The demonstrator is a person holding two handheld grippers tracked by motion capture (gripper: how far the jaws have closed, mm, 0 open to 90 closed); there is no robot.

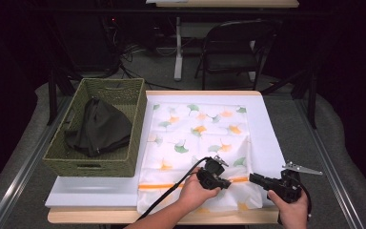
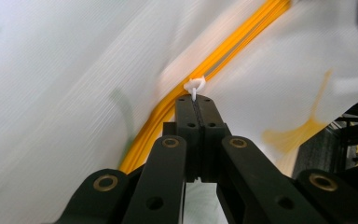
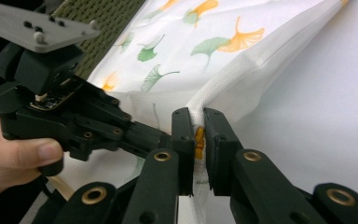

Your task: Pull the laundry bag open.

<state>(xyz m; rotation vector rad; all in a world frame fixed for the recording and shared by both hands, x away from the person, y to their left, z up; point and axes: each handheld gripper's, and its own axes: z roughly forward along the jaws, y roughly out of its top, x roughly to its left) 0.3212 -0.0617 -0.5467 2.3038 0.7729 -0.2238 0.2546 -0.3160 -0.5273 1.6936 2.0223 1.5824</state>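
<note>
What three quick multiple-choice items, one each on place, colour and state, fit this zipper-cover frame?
1. Where does the dark cloth lie?
A. in the woven basket
B. on the leaf-print cover
C. on the chair

2. What colour is the zipper?
A. green
B. orange
C. black

3. What are the left tongs doing?
A. standing wide open
B. shut on the zipper pull
C. holding the basket rim

Key: 1 A, the dark cloth is heaped inside the woven basket. 2 B, the zipper runs orange across the leaf-print cover. 3 B, the left tongs pinch the white zipper pull.
</note>
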